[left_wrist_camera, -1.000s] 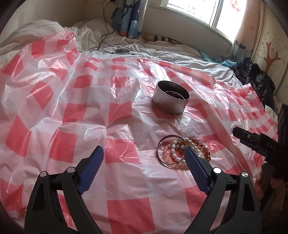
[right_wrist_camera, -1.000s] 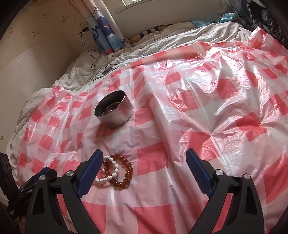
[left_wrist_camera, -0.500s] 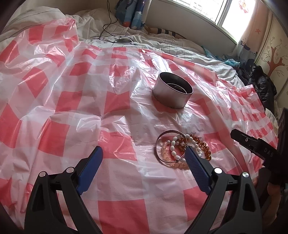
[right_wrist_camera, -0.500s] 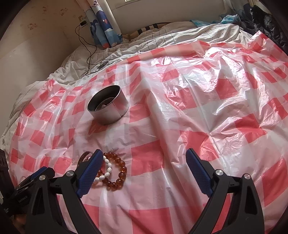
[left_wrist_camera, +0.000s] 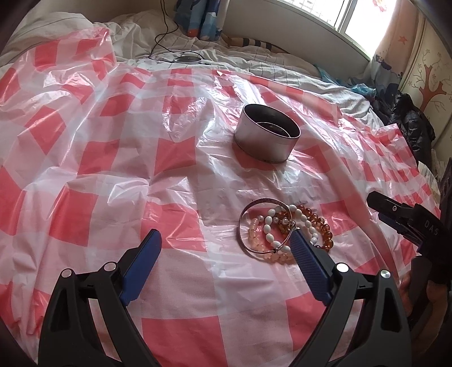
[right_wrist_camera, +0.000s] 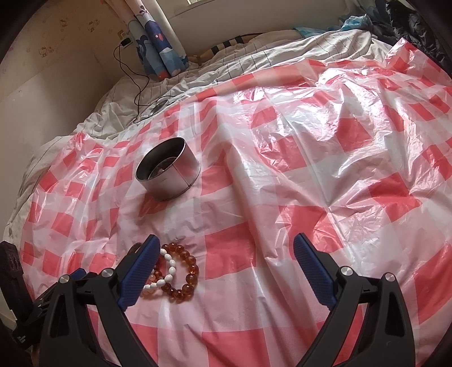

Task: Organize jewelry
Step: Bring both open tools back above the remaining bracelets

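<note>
Bracelets [left_wrist_camera: 282,231] lie heaped beside the spread left gripper's [left_wrist_camera: 224,247] right finger — right gripper [right_wrist_camera: 224,252] spread too.

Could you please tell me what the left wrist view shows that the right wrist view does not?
Only the left wrist view shows the silver bangle whole, plus the pale pink bead bracelet. Only the right wrist view shows the wall charger. Both show the metal tin, amber bead bracelet, white bead bracelet and checked plastic sheet.

Daylight from the window [left_wrist_camera: 356,14] falls across a bed [left_wrist_camera: 282,65] beside beige walls [right_wrist_camera: 56,70].
</note>
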{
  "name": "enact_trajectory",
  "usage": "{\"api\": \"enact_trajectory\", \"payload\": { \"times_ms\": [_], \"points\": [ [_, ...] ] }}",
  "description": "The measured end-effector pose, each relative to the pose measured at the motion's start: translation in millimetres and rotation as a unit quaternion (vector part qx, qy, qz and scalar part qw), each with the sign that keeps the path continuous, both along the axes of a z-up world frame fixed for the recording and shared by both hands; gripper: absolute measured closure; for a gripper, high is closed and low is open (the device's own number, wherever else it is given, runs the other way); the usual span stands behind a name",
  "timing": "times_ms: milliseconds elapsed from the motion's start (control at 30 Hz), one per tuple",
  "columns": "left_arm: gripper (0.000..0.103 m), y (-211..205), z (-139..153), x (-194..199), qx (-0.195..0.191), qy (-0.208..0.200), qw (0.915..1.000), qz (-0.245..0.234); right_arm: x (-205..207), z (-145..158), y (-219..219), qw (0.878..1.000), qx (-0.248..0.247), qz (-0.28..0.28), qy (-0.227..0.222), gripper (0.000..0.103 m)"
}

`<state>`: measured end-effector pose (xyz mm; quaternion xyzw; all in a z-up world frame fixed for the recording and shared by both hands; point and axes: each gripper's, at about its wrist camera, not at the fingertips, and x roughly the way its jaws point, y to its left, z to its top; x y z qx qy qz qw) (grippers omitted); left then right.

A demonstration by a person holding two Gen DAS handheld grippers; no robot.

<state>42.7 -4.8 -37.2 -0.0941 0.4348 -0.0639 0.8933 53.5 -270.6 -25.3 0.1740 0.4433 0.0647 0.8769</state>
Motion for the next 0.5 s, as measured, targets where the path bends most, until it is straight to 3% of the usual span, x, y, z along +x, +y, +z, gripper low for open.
{"api": "enact_trajectory", "payload": {
  "times_ms": [500],
  "points": [
    [0.015, -1.0, -0.1, -0.1, 0.001, 0.0, 1.0, 0.0, -0.3, 1.2, 3.5, 1.0, 0.0, 0.003, -0.003, 0.012]
  ]
}}
